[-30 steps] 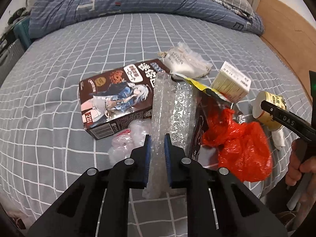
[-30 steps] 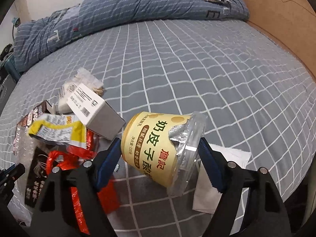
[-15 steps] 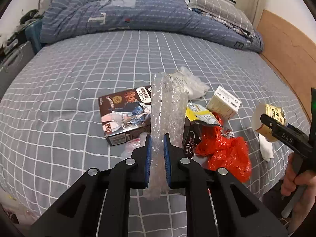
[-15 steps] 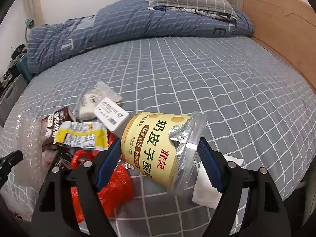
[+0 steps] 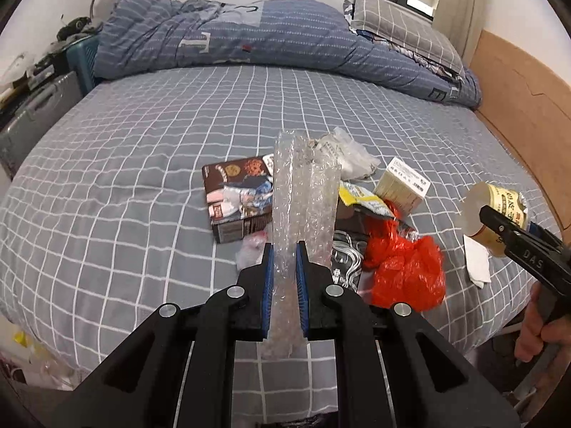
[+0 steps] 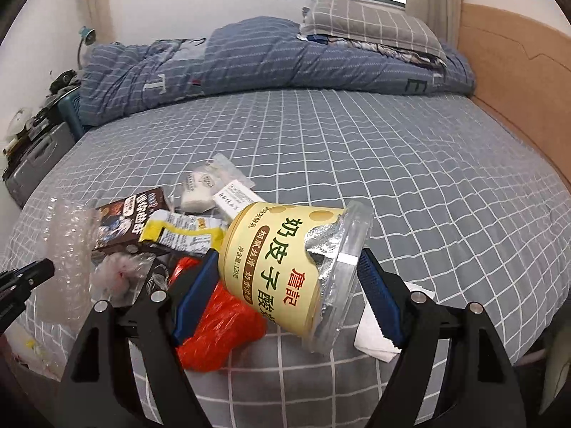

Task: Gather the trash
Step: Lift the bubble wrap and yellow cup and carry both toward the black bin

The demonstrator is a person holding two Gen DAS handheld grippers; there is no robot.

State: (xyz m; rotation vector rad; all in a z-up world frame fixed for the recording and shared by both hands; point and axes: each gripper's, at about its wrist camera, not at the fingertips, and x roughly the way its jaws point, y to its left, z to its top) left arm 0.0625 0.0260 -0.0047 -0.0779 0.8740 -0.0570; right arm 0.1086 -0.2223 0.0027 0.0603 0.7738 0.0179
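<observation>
Bedsheet (image 5: 142, 178), grey-checked, carries litter; left gripper (image 5: 284, 271) pinches bubble wrap (image 5: 303, 192), right gripper (image 6: 285, 278) seemingly clamps yogurt cup (image 6: 285, 267).

grey white-checked bedsheet (image 5: 142, 164), red bag (image 5: 407, 271), yellow cup (image 6: 278, 267), blue striped duvet (image 5: 249, 35)

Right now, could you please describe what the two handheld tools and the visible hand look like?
Both the left tool and the right tool are matte black with angular linkage arms, round silver pivot screws and ribbed blue pads. The right one bears white "DAS" lettering. The bare hand shows no sleeve; no cables are visible.
</observation>
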